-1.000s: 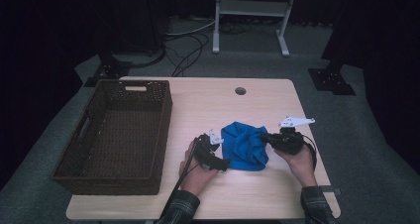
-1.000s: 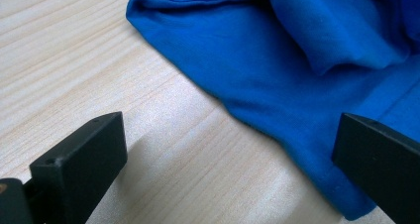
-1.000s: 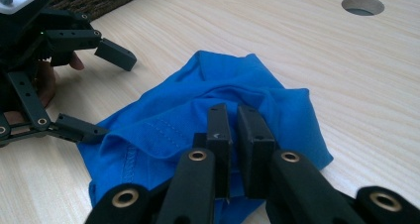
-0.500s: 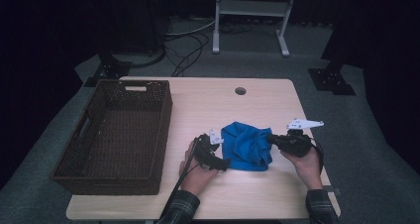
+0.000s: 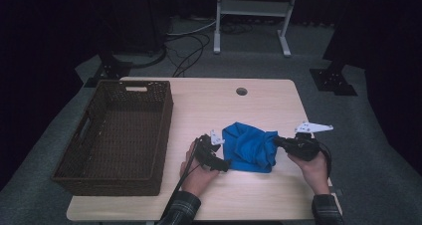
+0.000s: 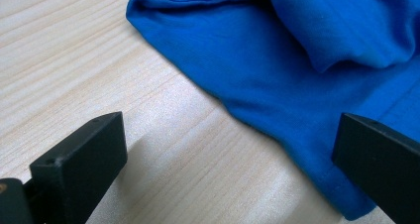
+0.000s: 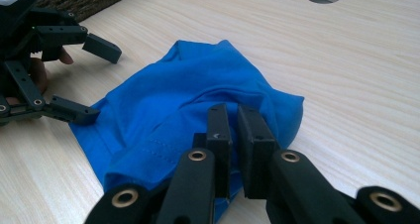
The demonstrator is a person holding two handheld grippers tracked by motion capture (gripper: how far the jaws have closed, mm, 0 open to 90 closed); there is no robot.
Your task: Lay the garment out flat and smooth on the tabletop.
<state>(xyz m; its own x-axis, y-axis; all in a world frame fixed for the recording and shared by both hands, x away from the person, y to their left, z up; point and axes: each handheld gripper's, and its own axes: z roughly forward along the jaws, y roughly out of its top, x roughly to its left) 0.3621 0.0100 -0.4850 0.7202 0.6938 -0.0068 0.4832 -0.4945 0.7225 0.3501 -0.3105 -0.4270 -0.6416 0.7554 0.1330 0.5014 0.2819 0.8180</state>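
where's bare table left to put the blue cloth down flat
Bare wood lies between the basket and the blue cloth, and behind the cloth up to the round hole. The front edge is crowded by the left gripper and right gripper.

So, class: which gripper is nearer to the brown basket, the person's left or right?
Left. The left gripper sits between the basket and the blue cloth, jaws open at the cloth's edge. The right gripper is on the cloth's far side, shut on it.
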